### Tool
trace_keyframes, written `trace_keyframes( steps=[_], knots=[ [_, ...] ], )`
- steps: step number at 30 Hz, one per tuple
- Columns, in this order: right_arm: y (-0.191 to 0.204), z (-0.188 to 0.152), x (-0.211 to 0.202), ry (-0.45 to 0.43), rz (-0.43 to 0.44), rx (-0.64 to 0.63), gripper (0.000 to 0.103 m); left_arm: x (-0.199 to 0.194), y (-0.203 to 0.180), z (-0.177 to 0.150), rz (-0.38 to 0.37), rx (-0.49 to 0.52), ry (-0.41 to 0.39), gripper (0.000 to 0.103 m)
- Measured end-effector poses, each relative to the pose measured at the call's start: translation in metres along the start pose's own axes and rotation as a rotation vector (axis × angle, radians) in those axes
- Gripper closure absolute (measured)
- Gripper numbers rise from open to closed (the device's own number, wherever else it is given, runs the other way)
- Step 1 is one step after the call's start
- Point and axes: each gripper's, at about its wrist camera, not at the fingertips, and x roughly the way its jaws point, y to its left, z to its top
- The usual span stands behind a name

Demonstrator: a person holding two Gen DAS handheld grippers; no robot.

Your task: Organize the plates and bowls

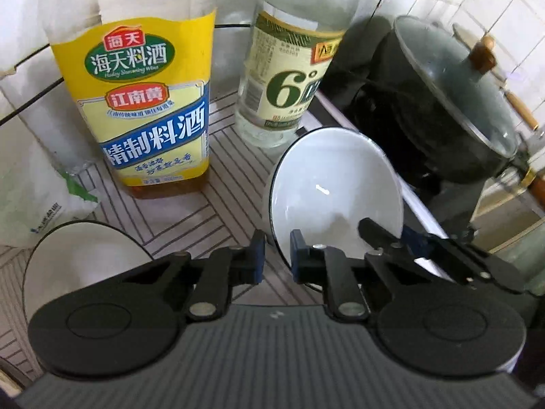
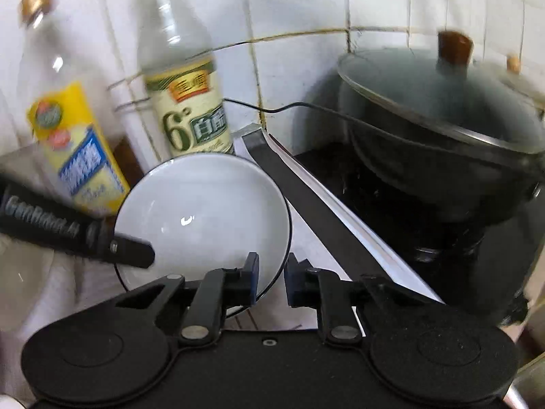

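A white bowl with a dark rim [image 1: 333, 184] is tilted on the striped counter mat, in front of two bottles. My left gripper [image 1: 276, 255] is shut on its near-left rim, one blue pad inside and one outside. My right gripper [image 2: 272, 274] is shut on the near-right rim of the same bowl [image 2: 204, 211]. In the left wrist view the right gripper [image 1: 391, 235] shows at the bowl's right edge. In the right wrist view a black left finger [image 2: 133, 252] reaches over the bowl's left side. A second white dish with a dark rim [image 1: 85, 255] lies at the lower left.
A yellow-labelled cooking wine bottle [image 1: 150, 109] and a clear vinegar bottle [image 1: 289, 78] stand just behind the bowl against the tiled wall. A dark pot with a glass lid [image 1: 460, 102] sits on the black stove at the right. A plastic bag [image 1: 41, 197] lies at the left.
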Motion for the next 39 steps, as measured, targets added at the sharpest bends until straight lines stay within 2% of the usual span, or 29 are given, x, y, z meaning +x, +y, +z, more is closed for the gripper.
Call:
trace_keyframes(
  steps=[3,7,11,15,23,30,39],
  knots=[
    [-0.005,0.001,-0.008,0.019,0.035,0.051,0.084,-0.006,-0.005,-0.004,0.012,0.018,0.01,0.089],
    [-0.003,0.0,-0.03,0.002,0.065,0.034,0.084,-0.028,-0.021,-0.014,0.028,0.08,-0.01,0.089],
    [-0.001,0.004,-0.06,-0.014,0.112,0.039,0.084,-0.053,-0.028,-0.024,0.029,0.108,0.008,0.087],
    [0.007,0.01,-0.093,-0.055,0.152,-0.004,0.084,-0.08,-0.024,-0.035,0.001,0.07,0.032,0.087],
    [0.023,0.009,-0.141,-0.059,0.235,-0.059,0.084,-0.143,-0.014,-0.069,-0.016,-0.002,0.006,0.087],
    [0.045,-0.002,-0.165,-0.066,0.287,-0.113,0.084,-0.171,-0.001,-0.09,0.0,-0.002,0.033,0.087],
    [0.065,-0.037,-0.183,-0.011,0.335,-0.155,0.084,-0.181,0.012,-0.146,0.028,-0.095,0.085,0.086]
  ],
)
